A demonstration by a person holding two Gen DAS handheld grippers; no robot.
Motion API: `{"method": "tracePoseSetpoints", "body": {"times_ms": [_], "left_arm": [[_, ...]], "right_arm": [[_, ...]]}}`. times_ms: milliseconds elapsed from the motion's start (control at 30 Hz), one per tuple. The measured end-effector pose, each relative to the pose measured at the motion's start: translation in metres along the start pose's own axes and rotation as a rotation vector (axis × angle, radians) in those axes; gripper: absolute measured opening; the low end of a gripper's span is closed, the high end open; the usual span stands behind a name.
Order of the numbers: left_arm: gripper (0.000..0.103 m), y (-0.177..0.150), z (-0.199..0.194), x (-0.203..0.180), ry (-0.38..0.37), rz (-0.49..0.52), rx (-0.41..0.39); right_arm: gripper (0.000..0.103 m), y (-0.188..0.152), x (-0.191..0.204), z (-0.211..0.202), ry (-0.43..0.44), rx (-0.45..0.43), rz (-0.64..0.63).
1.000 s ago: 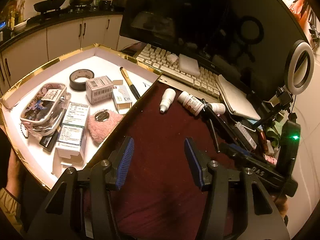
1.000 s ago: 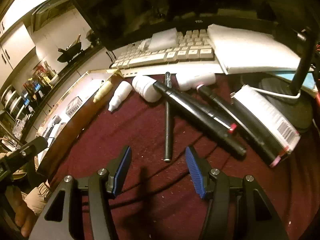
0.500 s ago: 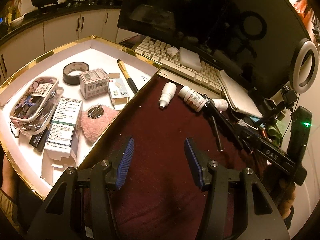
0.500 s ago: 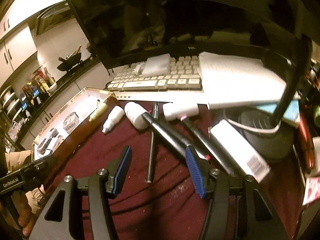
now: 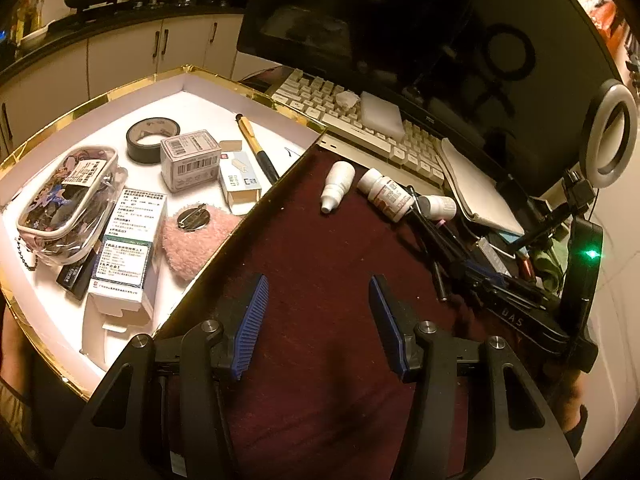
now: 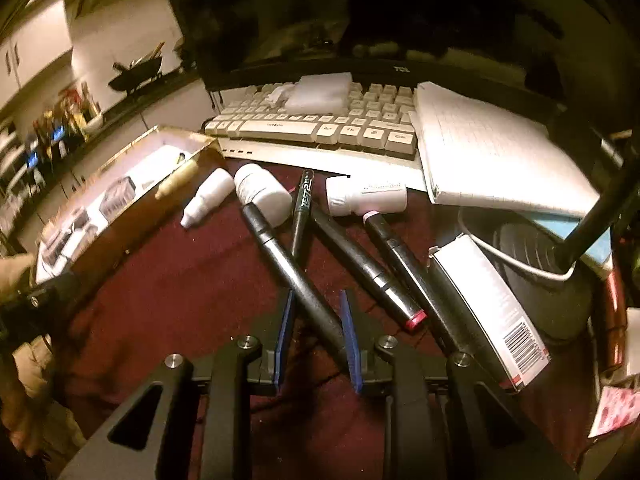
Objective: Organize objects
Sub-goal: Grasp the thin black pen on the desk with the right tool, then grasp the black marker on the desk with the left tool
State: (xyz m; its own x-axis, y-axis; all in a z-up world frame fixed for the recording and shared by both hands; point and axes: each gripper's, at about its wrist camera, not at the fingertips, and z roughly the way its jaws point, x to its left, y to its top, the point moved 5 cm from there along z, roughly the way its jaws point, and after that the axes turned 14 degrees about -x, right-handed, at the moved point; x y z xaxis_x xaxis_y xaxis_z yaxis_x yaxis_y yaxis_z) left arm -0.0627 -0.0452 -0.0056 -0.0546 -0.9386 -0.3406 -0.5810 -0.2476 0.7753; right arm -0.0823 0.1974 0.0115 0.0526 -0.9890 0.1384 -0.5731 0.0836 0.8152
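At the left edge of the dark red tabletop (image 5: pixel 320 264), the gold-rimmed box (image 5: pixel 132 88) already holds a tape roll (image 5: pixel 151 139), cartons and a clear pouch (image 5: pixel 66 208), evidently the collection point for sorted items. The left gripper (image 5: pixel 316 316) hovers over bare tabletop beside the box, released and empty, apparently idle while the other hand works. Toward the keyboard edge lie a dropper bottle (image 6: pixel 208 196) and a white pill bottle (image 6: pixel 262 194), then several pens fanned toward the right. The right gripper (image 6: pixel 316 332) straddles the near end of the thick black marker (image 6: pixel 292 272); its jaws have just been closing, and the pads look to be clenching the barrel. A second ago they stood wide, short of the pens.
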Motion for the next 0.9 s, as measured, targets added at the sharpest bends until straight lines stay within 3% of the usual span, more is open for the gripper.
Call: {"method": "tracePoseSetpoints", "body": {"times_ms": [233,333,567,767,900], "left_arm": [[0.052,-0.002,-0.003,-0.001,-0.002,-0.003,0.005],[0.053,-0.003,-0.004,-0.004,-0.002,0.006,0.006],[0.053,-0.007,-0.001,-0.006,-0.012,0.002,0.032],[0.053,-0.014,0.006,-0.003,-0.017,-0.037,0.077],[0.053,-0.014,0.008,-0.005,-0.02,-0.041,0.083]], "right_arm": [[0.022,-0.001,0.006,0.001,0.036,0.006,-0.062],[0.013,-0.002,0.012,-0.003,0.095,0.008,-0.029],[0.012,-0.013,0.038,-0.011,0.165,0.037,0.058],[0.013,-0.026,0.065,-0.011,0.204,0.077,0.053],[0.013,-0.017,0.07,-0.028,0.332,0.032,0.087]]}}
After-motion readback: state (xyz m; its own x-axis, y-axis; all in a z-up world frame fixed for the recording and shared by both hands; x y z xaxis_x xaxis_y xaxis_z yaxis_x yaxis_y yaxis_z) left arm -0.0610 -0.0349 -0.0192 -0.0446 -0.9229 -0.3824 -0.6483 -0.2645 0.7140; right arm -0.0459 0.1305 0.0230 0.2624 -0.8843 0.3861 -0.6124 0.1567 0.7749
